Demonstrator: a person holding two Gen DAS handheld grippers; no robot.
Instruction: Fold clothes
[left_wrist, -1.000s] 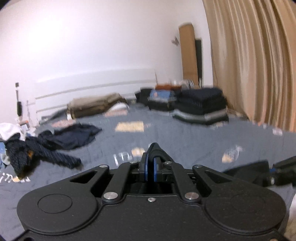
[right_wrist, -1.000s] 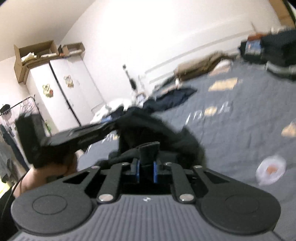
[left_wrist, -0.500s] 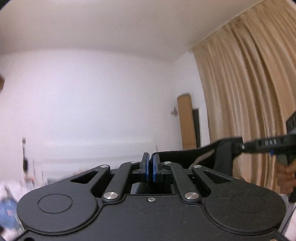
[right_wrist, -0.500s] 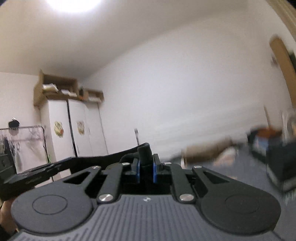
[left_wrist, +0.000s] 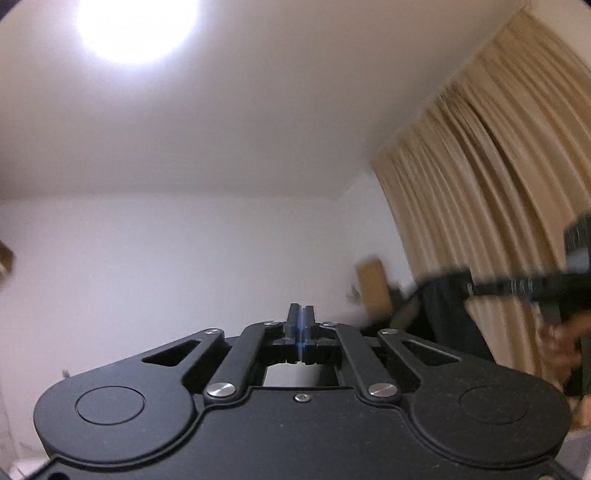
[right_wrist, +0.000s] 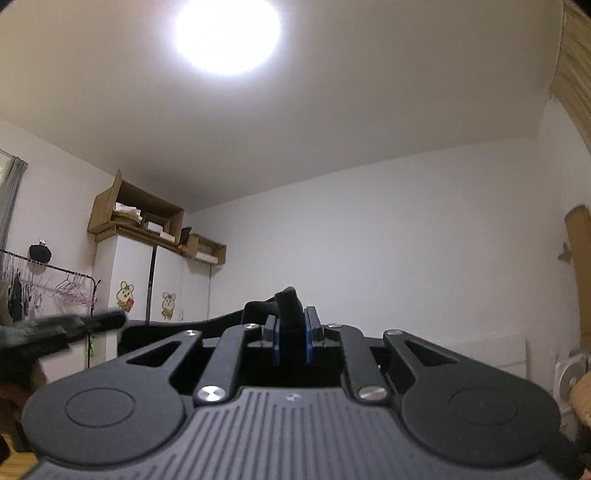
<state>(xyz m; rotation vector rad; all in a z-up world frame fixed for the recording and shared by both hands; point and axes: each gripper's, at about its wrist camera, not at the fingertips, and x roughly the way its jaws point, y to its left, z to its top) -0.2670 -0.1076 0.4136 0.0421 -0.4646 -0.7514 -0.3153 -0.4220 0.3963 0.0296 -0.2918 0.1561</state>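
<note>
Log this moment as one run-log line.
step: lift garment to spread | left tool: shut on black garment edge | right tool: shut on black garment | both tools raised, pointing above level | bed: out of view

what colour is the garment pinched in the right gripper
Black garment, clearest in the right wrist view.

Camera's tilted up toward the ceiling light (right_wrist: 227, 35). The right gripper (right_wrist: 292, 334) has its blue pads clamped on a bunched fold of black garment (right_wrist: 286, 301), and the cloth stretches off left to the blurry left gripper (right_wrist: 66, 326). Far left there's a white wardrobe (right_wrist: 155, 284) with cartoon stickers and cardboard boxes (right_wrist: 129, 212) on top, and a rack of hangers (right_wrist: 62, 286) beside it.
</note>
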